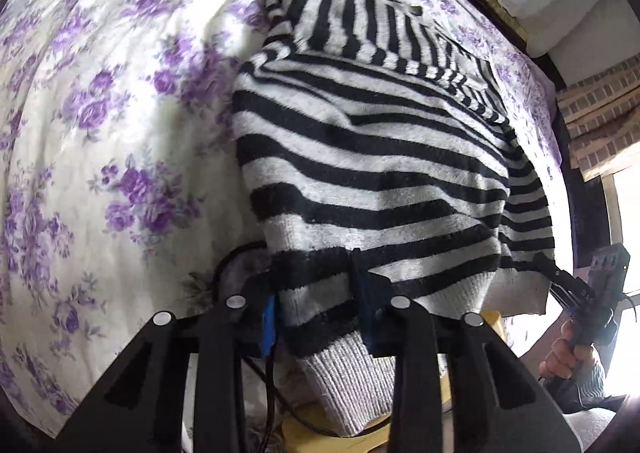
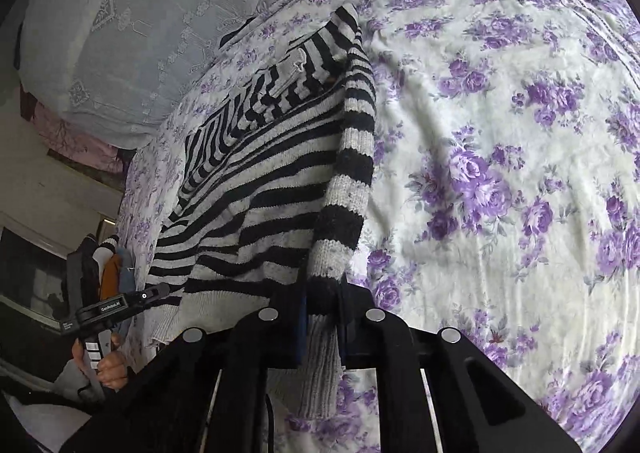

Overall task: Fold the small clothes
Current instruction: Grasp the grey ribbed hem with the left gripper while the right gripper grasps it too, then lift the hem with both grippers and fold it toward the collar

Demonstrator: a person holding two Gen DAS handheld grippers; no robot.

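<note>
A black-and-white striped knit sweater (image 1: 360, 157) lies on a bed with a purple-flowered sheet (image 1: 100, 113). My left gripper (image 1: 316, 313) is shut on the sweater's ribbed hem, which hangs down between the fingers. In the right wrist view the sweater (image 2: 256, 189) lies left of centre, and my right gripper (image 2: 322, 317) is shut on the ribbed cuff of its striped sleeve (image 2: 352, 173), which runs up along the sweater's right side. The right gripper also shows in the left wrist view (image 1: 560, 273) at the hem's far corner. The left gripper shows in the right wrist view (image 2: 160, 289).
A pale blue quilted pillow (image 2: 132, 33) lies at the head of the bed. The flowered sheet (image 2: 500, 173) spreads wide to the right of the sweater. A bright window and brick-patterned curtain (image 1: 600, 109) stand beyond the bed edge. Clothes hang by the wall (image 2: 108, 269).
</note>
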